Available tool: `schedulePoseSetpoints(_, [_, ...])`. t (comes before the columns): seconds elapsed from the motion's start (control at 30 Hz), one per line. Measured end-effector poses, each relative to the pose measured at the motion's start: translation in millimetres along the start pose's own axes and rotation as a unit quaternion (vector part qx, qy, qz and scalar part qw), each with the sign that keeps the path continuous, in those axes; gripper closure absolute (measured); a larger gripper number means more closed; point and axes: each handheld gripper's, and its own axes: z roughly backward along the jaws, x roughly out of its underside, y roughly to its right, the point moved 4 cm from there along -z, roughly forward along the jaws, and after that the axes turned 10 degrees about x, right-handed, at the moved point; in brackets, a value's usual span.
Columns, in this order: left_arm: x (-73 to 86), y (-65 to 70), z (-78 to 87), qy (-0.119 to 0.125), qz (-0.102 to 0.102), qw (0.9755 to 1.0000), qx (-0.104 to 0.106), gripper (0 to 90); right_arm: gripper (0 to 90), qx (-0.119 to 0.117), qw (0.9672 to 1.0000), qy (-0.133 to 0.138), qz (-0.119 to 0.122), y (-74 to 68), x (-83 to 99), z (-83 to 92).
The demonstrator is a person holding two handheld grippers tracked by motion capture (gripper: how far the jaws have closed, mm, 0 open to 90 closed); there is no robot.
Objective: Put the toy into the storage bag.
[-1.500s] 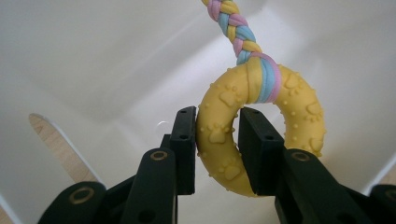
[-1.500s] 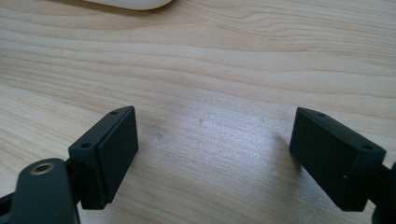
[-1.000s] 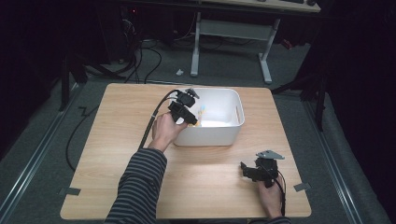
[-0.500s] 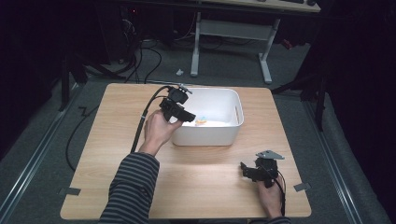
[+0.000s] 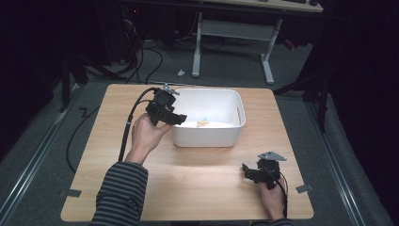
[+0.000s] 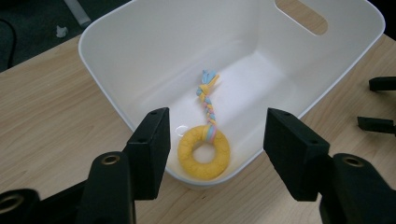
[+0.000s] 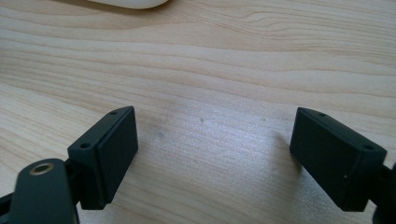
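Note:
A yellow ring toy point(image 6: 204, 151) with a pastel braided tail lies on the floor of the white bin point(image 6: 140, 51), close to its near wall. In the high view the toy point(image 5: 202, 123) is a small bright patch inside the bin point(image 5: 207, 137). My left gripper point(image 5: 178, 117) hangs over the bin's left rim. Its jaws have just been opening and stand apart, with nothing between them point(image 6: 218, 123). My right gripper point(image 5: 247, 169) rests low near the table's front right, open over bare wood point(image 7: 215, 126).
The wooden table point(image 5: 188, 188) has free room in front of the bin and on its left side. A black cable point(image 5: 129, 122) trails from the left gripper across the table's left part. The bin has a handle slot point(image 6: 299, 16) in its far wall.
My left gripper has drawn back to the left from over the bin to its left rim and risen a little. The toy now lies in the bin. The right gripper has not moved.

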Motion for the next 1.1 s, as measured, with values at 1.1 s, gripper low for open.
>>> schedulePoseSetpoints(1.1, [41.6,-16.4,60.5,0.051,0.028,0.998,-0.024,41.6,15.2,-0.004,1.0,0.0,0.003,-0.6,0.3,0.4])
